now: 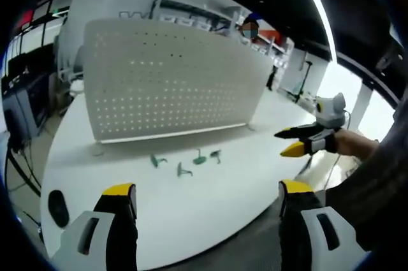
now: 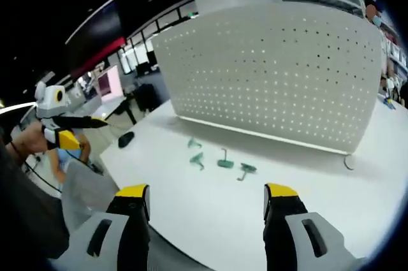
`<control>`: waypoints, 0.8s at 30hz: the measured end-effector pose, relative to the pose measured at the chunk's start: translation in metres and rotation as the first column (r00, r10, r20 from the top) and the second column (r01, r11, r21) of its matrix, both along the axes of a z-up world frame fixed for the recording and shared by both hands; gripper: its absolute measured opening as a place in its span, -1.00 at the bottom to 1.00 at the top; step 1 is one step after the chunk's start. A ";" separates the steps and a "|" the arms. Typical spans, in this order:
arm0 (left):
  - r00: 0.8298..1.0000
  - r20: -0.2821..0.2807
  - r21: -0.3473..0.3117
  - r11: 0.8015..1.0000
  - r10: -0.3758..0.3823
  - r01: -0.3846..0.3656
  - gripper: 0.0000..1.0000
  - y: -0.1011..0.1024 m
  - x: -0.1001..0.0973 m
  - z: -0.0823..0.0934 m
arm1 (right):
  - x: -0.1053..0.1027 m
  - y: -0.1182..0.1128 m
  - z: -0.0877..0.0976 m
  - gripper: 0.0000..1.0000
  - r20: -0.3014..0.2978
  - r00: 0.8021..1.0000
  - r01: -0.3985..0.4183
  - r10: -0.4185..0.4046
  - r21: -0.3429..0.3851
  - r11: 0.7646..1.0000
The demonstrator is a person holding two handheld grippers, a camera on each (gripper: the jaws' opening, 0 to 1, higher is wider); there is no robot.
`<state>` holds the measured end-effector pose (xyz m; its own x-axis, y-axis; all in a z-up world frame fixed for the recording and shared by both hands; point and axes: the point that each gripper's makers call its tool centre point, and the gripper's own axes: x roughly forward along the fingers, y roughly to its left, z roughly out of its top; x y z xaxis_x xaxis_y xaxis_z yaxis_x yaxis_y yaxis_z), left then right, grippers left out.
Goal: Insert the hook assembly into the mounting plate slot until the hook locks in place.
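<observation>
Looking along the left tool (image 1: pixel 207 197), its yellow-tipped jaws stand wide apart and empty above the near edge of the white tabletop (image 1: pixel 210 213), where four green hooks (image 1: pixel 186 161) lie loose in front of the upright white pegboard (image 1: pixel 169 80); the right tool (image 1: pixel 299 142) enters from the right, jaws parted, carrying nothing. In the right gripper view that tool (image 2: pixel 207 197) likewise gapes empty above the tabletop (image 2: pixel 306 175), the hooks (image 2: pixel 220 161) lie just before the pegboard (image 2: pixel 274 73), and a black mouse (image 2: pixel 125 138) rests at the far edge near the left tool (image 2: pixel 76 131).

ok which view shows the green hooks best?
Right gripper view: the four green hooks lie nearer and a bit larger on the white table. In the left gripper view the hooks are smaller and blurrier.
</observation>
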<state>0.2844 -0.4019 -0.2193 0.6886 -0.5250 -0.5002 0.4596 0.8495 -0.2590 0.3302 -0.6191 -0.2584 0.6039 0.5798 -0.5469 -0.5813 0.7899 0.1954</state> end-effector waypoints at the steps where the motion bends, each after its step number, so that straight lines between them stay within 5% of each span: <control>1: 1.000 -0.003 -0.002 1.000 0.002 -0.002 0.88 0.001 0.000 -0.001 | 0.001 0.001 -0.002 0.41 -0.002 1.000 -0.003 0.003 0.000 1.000; 13: 1.000 -0.019 0.001 1.000 0.011 -0.011 0.87 0.006 0.000 -0.005 | 0.007 0.022 -0.027 0.04 -0.032 0.995 -0.090 0.089 -0.013 0.996; 24: 1.000 -0.015 -0.004 1.000 -0.007 0.007 0.88 0.001 0.000 0.003 | 0.023 0.037 -0.042 -0.09 -0.056 0.989 -0.140 0.138 -0.021 0.990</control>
